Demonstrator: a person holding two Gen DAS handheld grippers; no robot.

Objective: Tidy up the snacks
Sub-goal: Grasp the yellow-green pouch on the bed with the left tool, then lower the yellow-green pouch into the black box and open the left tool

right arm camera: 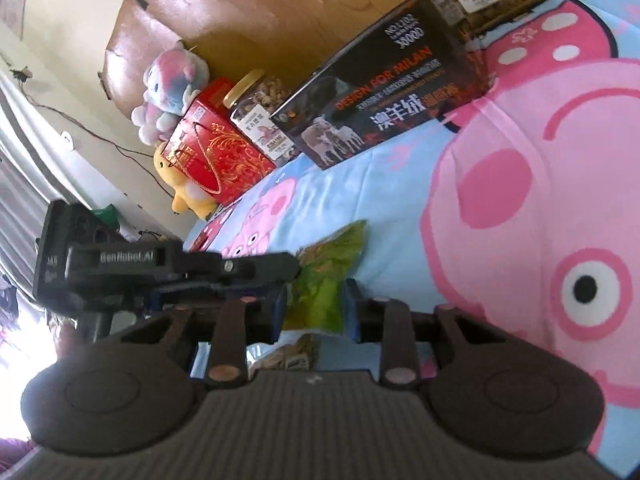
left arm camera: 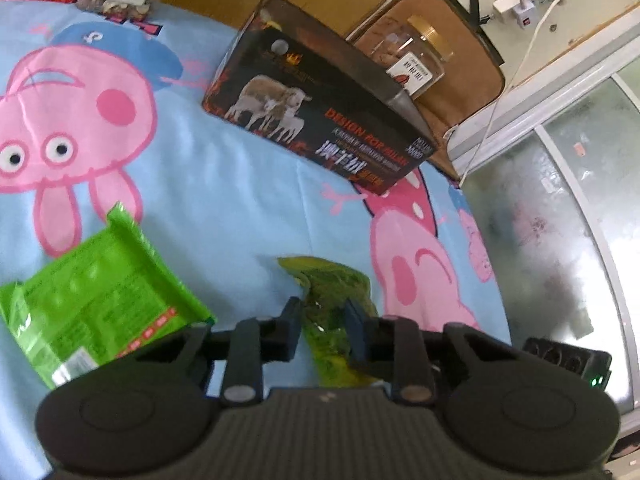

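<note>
In the left wrist view, a snack packet (left arm camera: 332, 312) lies on the bed (left arm camera: 224, 200) at lower centre, between the jaws. A second packet (left arm camera: 96, 304) lies at lower left. A long box (left arm camera: 316, 112) sits behind them at upper centre, with a jar (left arm camera: 416, 56) behind it.

cartoon pig bedsheet (left arm camera: 224, 200), black wool-blanket box (left arm camera: 320, 120), plush toys (right arm camera: 172, 92), power strip (left arm camera: 528, 4)

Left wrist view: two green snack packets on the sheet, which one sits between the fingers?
The crumpled, see-through yellow-green packet sits between the left hand-held gripper fingers. The flat, bright green printed packet lies apart, to the left on the cartoon sheet.
</note>
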